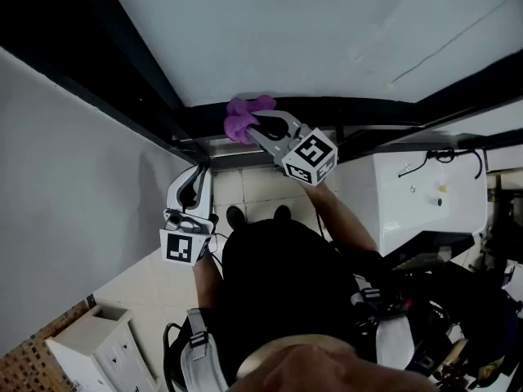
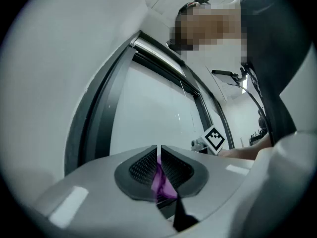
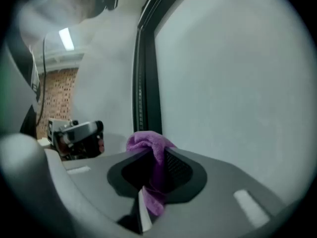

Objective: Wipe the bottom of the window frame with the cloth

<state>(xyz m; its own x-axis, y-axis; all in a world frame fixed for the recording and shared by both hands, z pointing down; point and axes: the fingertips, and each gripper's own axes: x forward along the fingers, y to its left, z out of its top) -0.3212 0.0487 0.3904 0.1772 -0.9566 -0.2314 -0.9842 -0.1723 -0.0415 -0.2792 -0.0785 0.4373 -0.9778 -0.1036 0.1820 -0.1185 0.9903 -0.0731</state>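
Note:
A purple cloth (image 1: 243,119) is bunched against the dark bottom bar of the window frame (image 1: 359,109), near its left corner. My right gripper (image 1: 257,126) is shut on the cloth, which bulges out over the jaw tips (image 3: 148,144) in the right gripper view. My left gripper (image 1: 198,174) hangs lower left, apart from the cloth, with its jaws together (image 2: 158,150). A purple strip (image 2: 162,180) shows in the slit between them; I cannot tell if it is pinched or seen through. No cloth shows at the left gripper in the head view.
A grey-white wall (image 1: 65,162) runs along the left. Pale floor tiles (image 1: 253,188) lie under the frame. A white cabinet (image 1: 425,194) stands at the right and a white drawer unit (image 1: 98,345) at the bottom left. The person's dark-clothed body (image 1: 286,292) fills the lower middle.

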